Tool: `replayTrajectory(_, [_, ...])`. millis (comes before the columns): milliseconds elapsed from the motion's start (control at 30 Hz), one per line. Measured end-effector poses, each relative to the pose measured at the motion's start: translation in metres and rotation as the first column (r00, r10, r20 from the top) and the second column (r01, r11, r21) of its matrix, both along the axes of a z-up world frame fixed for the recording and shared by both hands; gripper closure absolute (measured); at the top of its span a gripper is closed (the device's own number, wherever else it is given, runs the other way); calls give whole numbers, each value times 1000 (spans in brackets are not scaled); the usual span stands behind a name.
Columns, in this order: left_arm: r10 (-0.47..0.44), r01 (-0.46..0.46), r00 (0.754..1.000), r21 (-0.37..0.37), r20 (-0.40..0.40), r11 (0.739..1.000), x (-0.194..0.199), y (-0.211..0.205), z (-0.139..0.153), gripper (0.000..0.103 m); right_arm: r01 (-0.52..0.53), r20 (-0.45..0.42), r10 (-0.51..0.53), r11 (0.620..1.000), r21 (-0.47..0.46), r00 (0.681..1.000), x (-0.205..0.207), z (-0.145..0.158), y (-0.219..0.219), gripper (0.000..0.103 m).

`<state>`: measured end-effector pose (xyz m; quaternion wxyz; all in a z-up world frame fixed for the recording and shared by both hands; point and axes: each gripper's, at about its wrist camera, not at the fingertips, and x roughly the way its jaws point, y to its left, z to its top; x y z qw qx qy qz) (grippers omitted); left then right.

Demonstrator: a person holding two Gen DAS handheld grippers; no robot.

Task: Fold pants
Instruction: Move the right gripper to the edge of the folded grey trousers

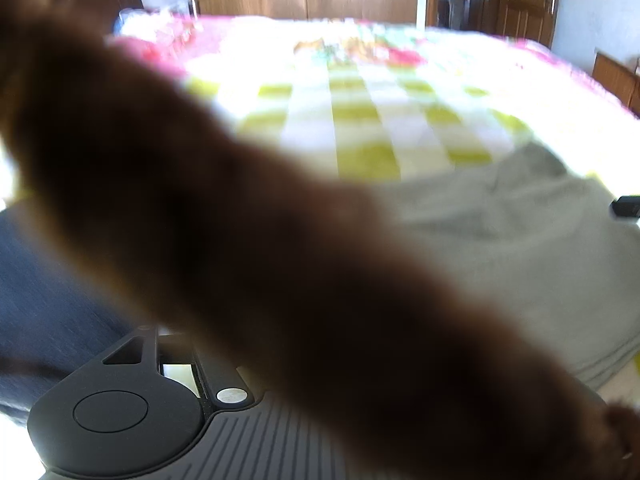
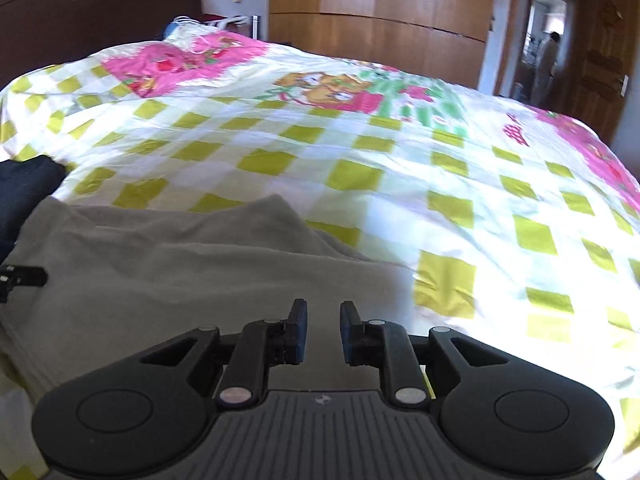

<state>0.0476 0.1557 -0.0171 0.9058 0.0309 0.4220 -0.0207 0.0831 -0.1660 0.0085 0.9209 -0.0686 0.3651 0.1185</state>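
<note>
Right tongs point(image 2: 323, 332) spread, empty, over grey pants point(image 2: 180, 264). Left tongs: fingers hidden behind blurred brown thing point(image 1: 280, 240), can't tell. Risk: blind grab, fold bunches.

Your left view is mostly blocked by a dark, unfocused brown blur point(image 1: 280, 240) running from 10 to 4 o'clock. Sunlight blows out the bedspread point(image 2: 400, 168) toward 3 o'clock in your right view. Edges bow; both are soft.
</note>
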Motion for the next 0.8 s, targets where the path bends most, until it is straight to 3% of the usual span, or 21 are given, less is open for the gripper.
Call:
replayTrajectory(333, [56,-53,993,-36,103,998,-8,-5,15,37,149,-91,-135,974,171,987,1,-13,-81,64])
replayTrajectory(433, [38,-38,994,-4,98,999,-6,-11,13,37,98,-197,-42,953,287,980,12,-21,-89,63])
replayTrajectory(500, [26,-27,997,12,78,1000,-3,-13,8,37,86,-215,-13,939,334,977,16,-24,-91,58])
replayTrajectory(567, [33,-34,997,22,65,999,-2,-13,5,37,79,-242,12,928,365,970,21,-27,-98,59])
replayTrajectory(800, [18,-18,992,-4,124,1000,-4,-21,15,37,90,-319,90,856,508,943,26,-36,-117,58])
